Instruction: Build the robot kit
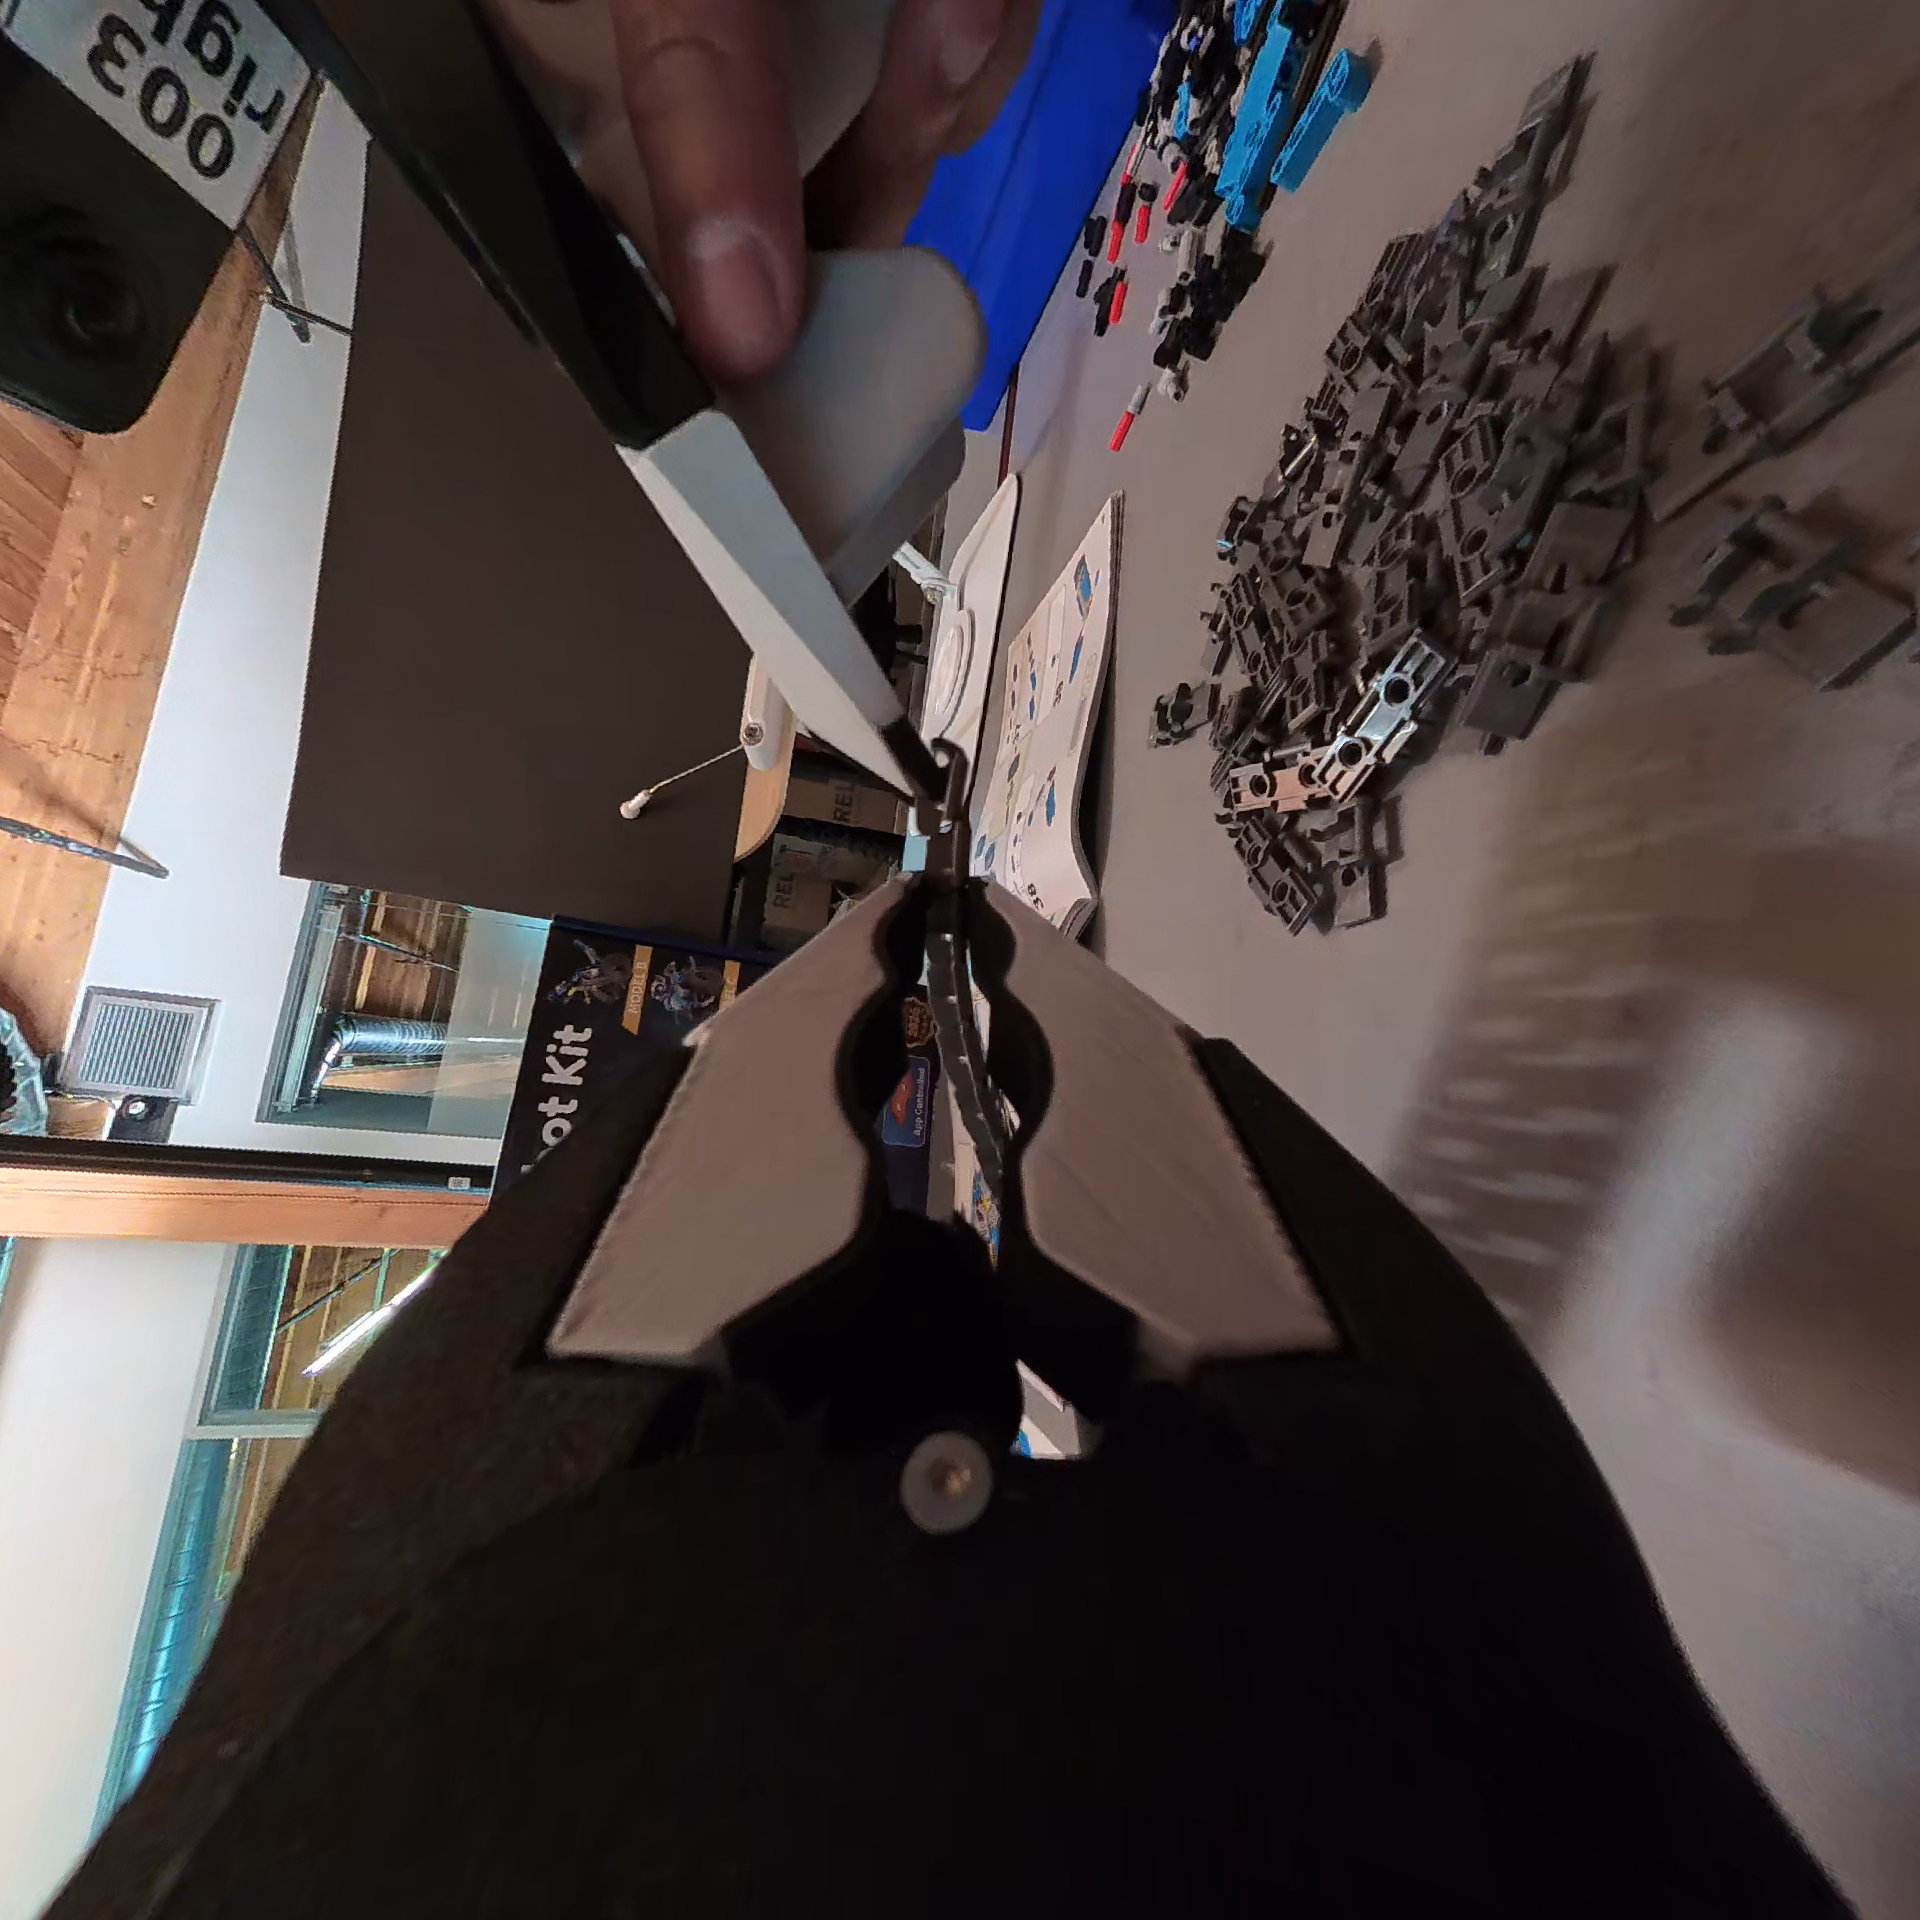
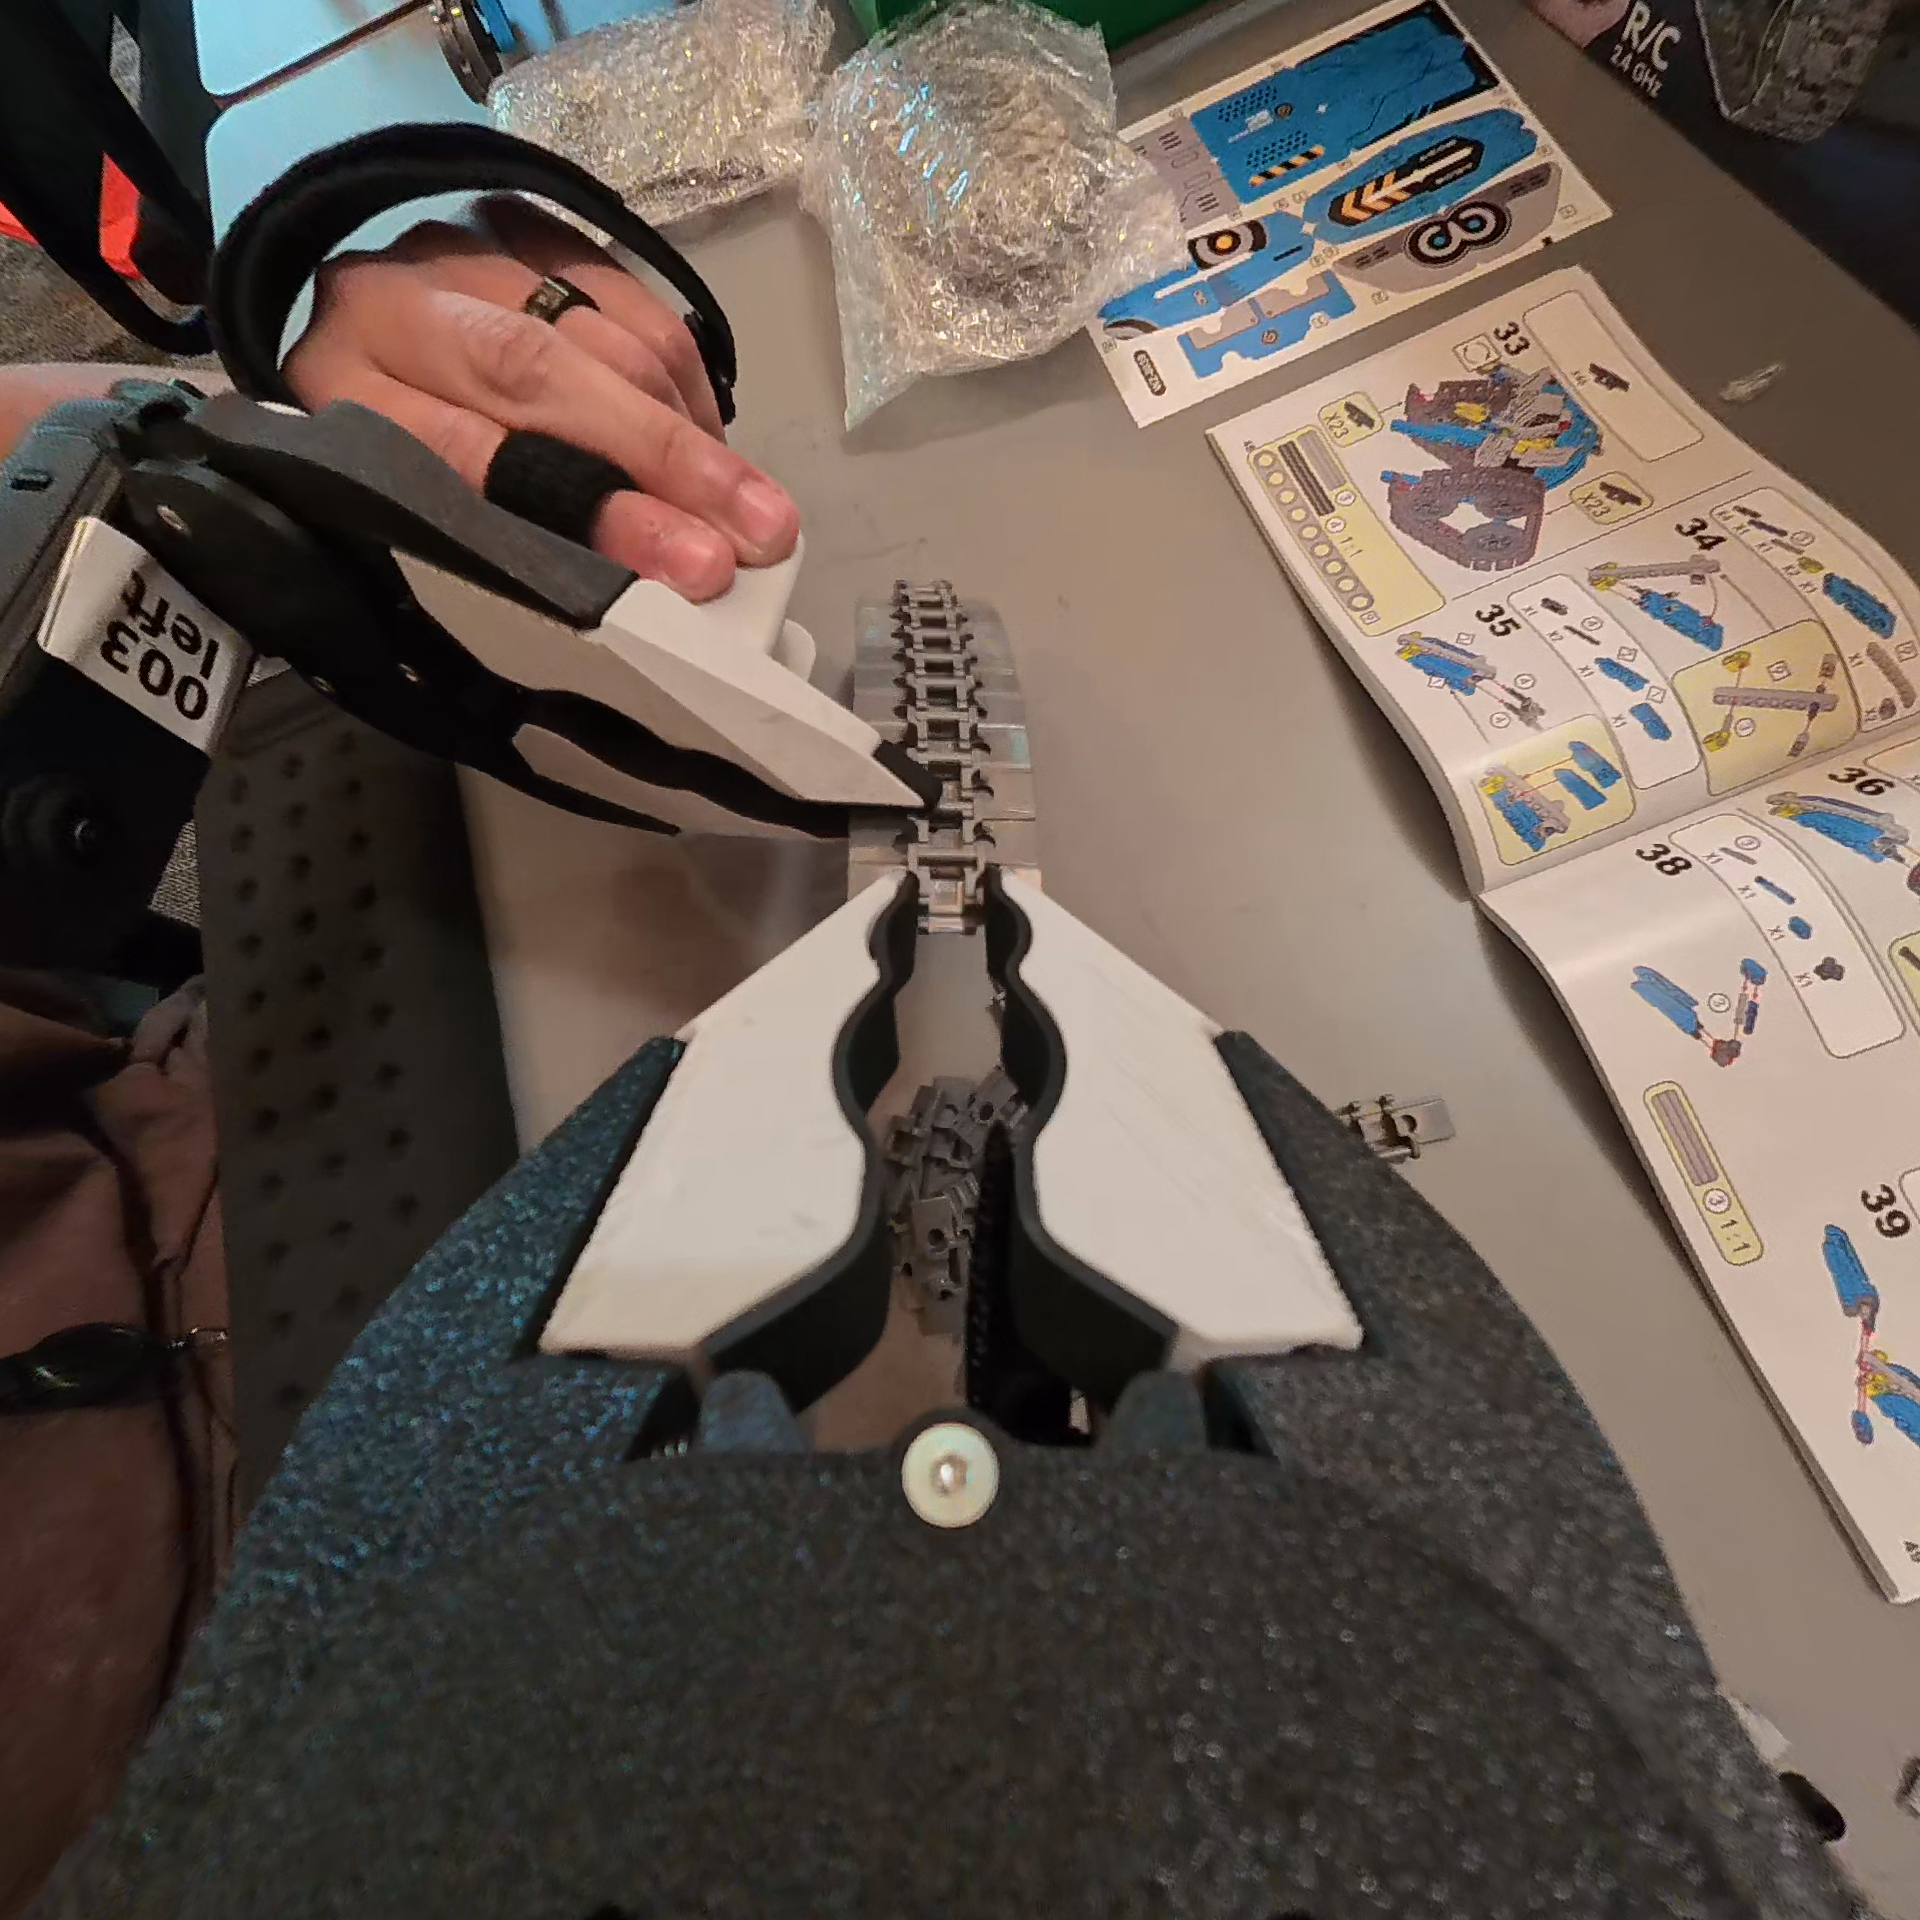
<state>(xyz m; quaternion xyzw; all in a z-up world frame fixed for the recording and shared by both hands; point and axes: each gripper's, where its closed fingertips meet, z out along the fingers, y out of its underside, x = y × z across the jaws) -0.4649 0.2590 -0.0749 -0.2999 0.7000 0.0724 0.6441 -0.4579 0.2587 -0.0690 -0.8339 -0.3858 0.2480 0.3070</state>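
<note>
both grippers are on the same grey track chain [image 2: 940, 707], which lies flat on the table [image 2: 1195, 935]; right gripper [image 2: 948, 899] has its tips pinched on the near end link; left gripper [image 1: 940, 883] comes in from the side, clamped on the next link or so up; tips nearly touching, so it's tight there; bare table just right of the chain, then the instruction booklet [image 2: 1558, 727]; a loose link [image 2: 1397, 1122] sits beside the right finger; bubble-wrap bags [image 2: 966, 208] well beyond
</note>
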